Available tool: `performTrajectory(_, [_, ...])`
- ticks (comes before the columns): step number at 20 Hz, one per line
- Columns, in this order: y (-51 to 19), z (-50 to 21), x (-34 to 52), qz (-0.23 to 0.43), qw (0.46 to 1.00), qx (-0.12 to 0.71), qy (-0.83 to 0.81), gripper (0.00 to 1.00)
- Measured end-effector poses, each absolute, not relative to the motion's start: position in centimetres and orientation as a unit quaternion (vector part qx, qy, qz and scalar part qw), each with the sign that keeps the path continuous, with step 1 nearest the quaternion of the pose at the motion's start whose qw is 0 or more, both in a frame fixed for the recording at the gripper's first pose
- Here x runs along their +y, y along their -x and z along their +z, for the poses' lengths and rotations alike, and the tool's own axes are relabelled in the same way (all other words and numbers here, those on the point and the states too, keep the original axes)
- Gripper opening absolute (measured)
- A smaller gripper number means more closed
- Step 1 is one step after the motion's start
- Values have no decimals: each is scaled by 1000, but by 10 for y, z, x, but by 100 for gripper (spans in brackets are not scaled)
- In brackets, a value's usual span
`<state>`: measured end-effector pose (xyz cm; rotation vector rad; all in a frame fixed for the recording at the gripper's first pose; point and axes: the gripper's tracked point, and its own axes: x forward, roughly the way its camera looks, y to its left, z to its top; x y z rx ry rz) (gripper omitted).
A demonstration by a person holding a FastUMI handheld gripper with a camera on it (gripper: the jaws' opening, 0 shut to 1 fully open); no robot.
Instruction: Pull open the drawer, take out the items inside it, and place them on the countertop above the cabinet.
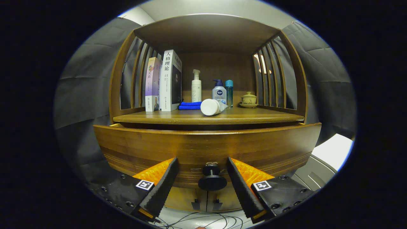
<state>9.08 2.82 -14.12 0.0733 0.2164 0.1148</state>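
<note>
Between the jaws sits the drawer (pixel 206 143) knob (pixel 212 178); gripper (pixel 202 165) wide open, touching nothing.

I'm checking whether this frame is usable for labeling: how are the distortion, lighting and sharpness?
Gripper view: strong fisheye bends the drawer front and countertop edge into curves; warm, even light, with a dark band of shadow under the countertop; a bright reflection behind the slats on the right; the knob between the open gripper fingers, the bottles and the books look sharp.

gripper (pixel 201 165): ridged fingers spread apart, square tags, screws on mounts.
</note>
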Motion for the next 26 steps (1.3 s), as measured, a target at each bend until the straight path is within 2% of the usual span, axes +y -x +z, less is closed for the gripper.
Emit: performTrajectory(26, [-138,-144,31,69,991,111,-42,98])
